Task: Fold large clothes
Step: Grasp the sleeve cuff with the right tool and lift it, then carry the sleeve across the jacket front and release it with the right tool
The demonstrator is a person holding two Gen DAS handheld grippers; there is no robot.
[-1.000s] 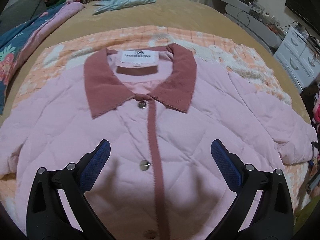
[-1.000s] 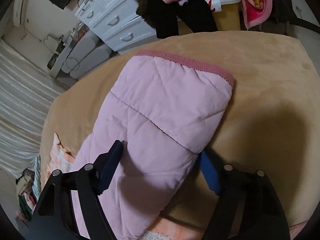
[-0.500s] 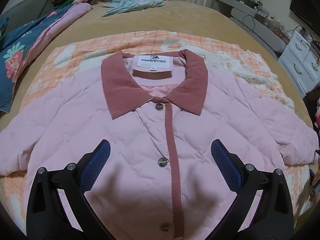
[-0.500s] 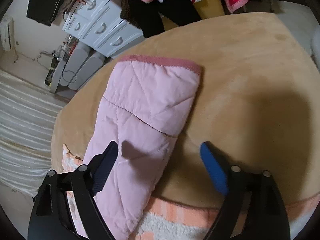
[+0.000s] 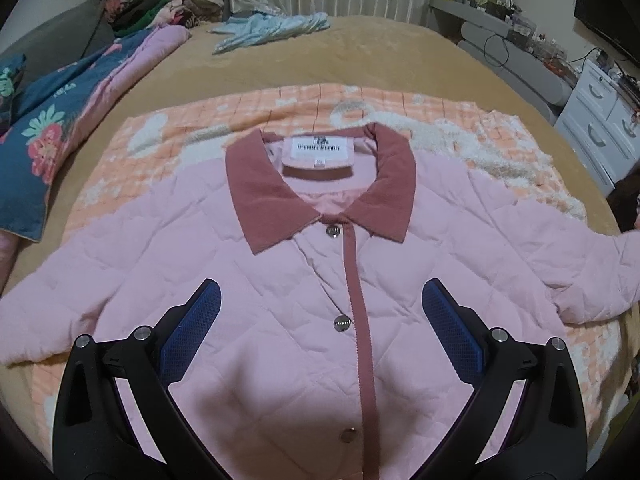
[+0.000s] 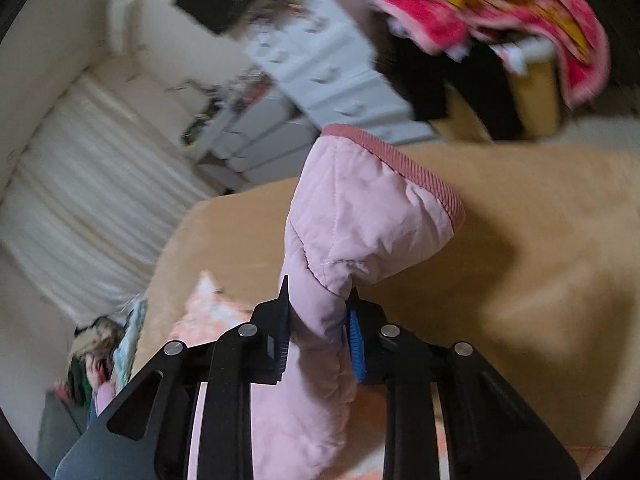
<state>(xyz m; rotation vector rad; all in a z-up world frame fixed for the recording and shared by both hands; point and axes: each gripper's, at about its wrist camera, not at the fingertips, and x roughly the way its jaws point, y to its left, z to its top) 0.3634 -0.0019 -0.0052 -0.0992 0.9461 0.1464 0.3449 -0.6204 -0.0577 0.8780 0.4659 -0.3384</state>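
A pink quilted jacket (image 5: 280, 280) with a dark rose collar (image 5: 320, 184) lies face up and buttoned on an orange checked blanket (image 5: 200, 128). My left gripper (image 5: 320, 312) is open and empty, hovering over the jacket's chest. In the right wrist view my right gripper (image 6: 318, 312) is shut on the jacket's right sleeve (image 6: 360, 216) a little behind its rose-trimmed cuff (image 6: 400, 160), and holds it lifted off the tan bed cover (image 6: 520, 240). The sleeve also shows at the right edge of the left wrist view (image 5: 600, 264).
A blue floral quilt (image 5: 52, 132) and a pile of clothes (image 5: 160, 4) lie at the bed's far left. A light blue garment (image 5: 272, 26) lies at the far end. White drawers (image 5: 604, 120) stand right of the bed, with a red blanket (image 6: 500, 12) heaped nearby.
My right gripper has closed on the sleeve and raised it off the bed; the view swung upward. My left gripper has pulled back and shifted left over the jacket, still open.
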